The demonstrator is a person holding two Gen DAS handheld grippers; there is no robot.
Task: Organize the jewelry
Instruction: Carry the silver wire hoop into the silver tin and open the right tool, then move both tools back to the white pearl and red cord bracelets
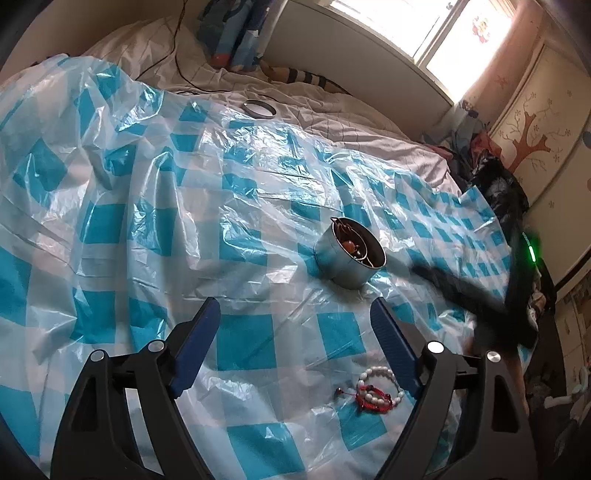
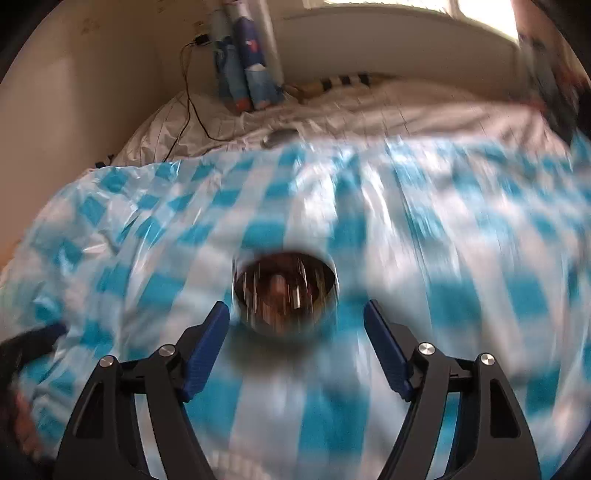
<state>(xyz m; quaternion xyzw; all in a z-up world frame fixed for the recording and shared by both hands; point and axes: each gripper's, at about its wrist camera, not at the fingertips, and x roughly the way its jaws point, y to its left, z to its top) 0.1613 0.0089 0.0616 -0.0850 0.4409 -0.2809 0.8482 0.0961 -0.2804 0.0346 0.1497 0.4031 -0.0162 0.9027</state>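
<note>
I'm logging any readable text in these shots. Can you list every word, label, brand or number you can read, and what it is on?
None can be read.
Metal tin: no label shows.
Lid: blank as far as can be seen.
Window sticker: a cartoon picture, too washed out for any words.
Blue printed bags: pictures only, any writing too blurred.

— What room is it?
— A bedroom. A bed (image 1: 332, 122) with a pale sheet, a blue-checked plastic cover (image 1: 110, 206) over most of it.
— Light?
— A bright window (image 1: 454, 40) past the far edge.
— The walls?
— A tree mural (image 1: 532, 144) at right.
</note>
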